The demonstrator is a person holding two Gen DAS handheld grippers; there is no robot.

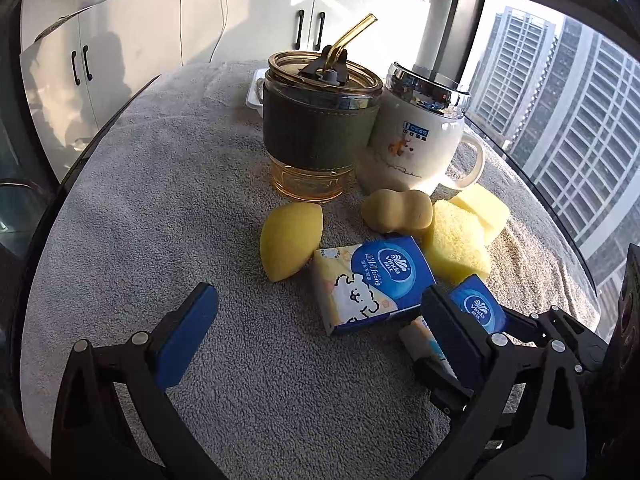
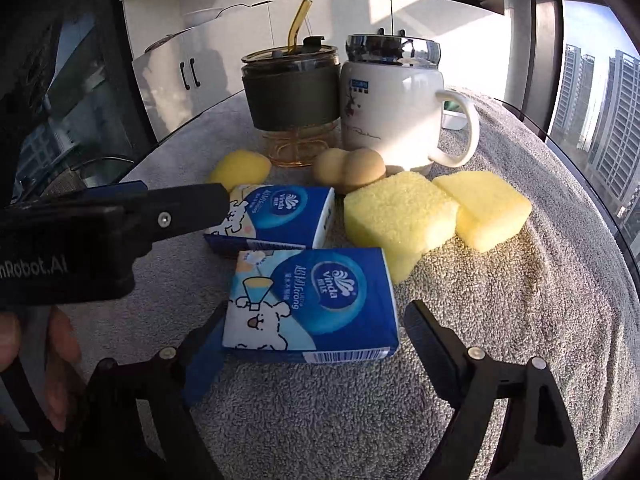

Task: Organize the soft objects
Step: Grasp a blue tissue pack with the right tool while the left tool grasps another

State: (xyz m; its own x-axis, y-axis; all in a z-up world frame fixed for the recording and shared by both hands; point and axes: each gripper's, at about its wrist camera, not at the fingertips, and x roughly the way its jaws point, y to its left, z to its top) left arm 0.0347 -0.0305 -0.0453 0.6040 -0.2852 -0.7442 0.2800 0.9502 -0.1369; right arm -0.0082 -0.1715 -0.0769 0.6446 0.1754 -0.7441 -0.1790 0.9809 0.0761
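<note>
The left gripper [image 1: 316, 316] hangs low over the grey terry towel [image 1: 160, 200] that covers the round table, its blue-padded fingers [image 1: 188, 332] spread wide with nothing between them. Just ahead of its right finger lies a blue and yellow Vinda tissue pack with a cartoon dog [image 1: 372, 282], flat on the towel. Ahead and slightly left of that pack rests a yellow lemon-shaped sponge [image 1: 290, 242].

The right gripper [image 2: 316, 332] is also spread, its fingers flanking a second blue Vinda tissue pack [image 2: 312, 304]; the left finger lies close against the pack's edge, the right one stands apart from it. The first pack [image 2: 276, 216] sits just beyond, the two nearly touching.

Further ahead and to the right of this gripper lie two pale yellow square sponges [image 2: 400, 212], side by side and touching. Behind them rests a tan peanut-shaped sponge [image 2: 348, 170], in front of a white ceramic mug with a chrome lid [image 2: 392, 108]. Left of the mug stands an amber glass tumbler with a dark green sleeve and straw [image 2: 292, 96].
</note>
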